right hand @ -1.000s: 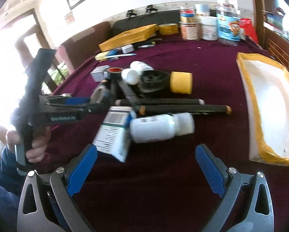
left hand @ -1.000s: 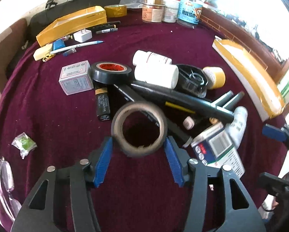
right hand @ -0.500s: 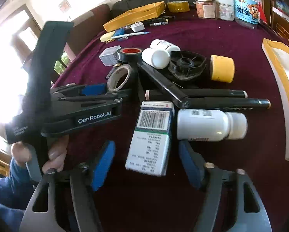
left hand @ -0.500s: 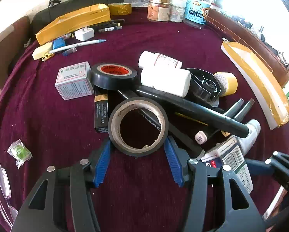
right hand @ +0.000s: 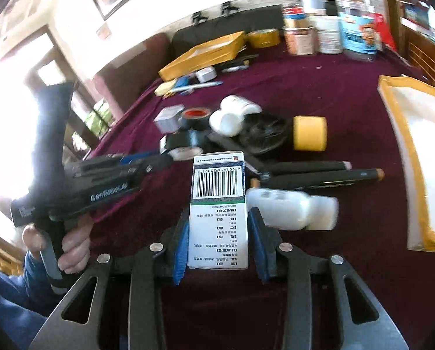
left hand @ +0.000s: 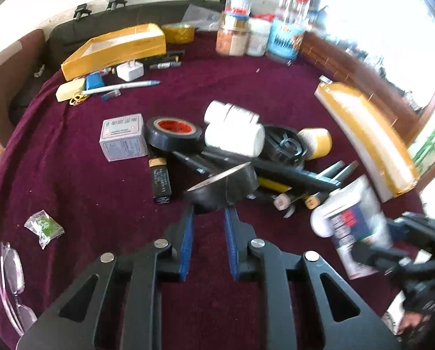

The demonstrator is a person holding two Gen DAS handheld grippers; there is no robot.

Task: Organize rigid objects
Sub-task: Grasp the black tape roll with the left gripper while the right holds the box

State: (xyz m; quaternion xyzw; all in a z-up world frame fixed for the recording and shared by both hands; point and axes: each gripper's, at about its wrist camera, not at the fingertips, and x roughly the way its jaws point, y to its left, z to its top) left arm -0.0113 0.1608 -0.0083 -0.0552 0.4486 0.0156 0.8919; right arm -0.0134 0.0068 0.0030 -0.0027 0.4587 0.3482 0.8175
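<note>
My left gripper point(left hand: 208, 213) is shut on a black tape roll point(left hand: 224, 185), tilted on edge just above the pile; it also shows in the right wrist view point(right hand: 181, 144). My right gripper point(right hand: 218, 227) is shut on a white medicine box with a barcode point(right hand: 218, 204), held above the cloth; the box shows blurred in the left wrist view point(left hand: 354, 221). The pile holds a second black tape roll with a red core point(left hand: 173, 131), white bottles point(left hand: 234, 137), black markers point(right hand: 319, 172) and a yellow tape roll point(right hand: 309, 132).
A maroon cloth point(left hand: 86, 180) covers the table. A yellow-edged tray point(right hand: 415, 151) lies at the right, another point(left hand: 115, 48) at the back left. Jars point(left hand: 258, 40) stand at the back. A small grey box point(left hand: 122, 140), a green packet point(left hand: 44, 227) and glasses point(left hand: 10, 277) lie left.
My left gripper has closed on the black tape roll and tipped it up on edge. My right gripper has closed on the barcode box and lifted it.
</note>
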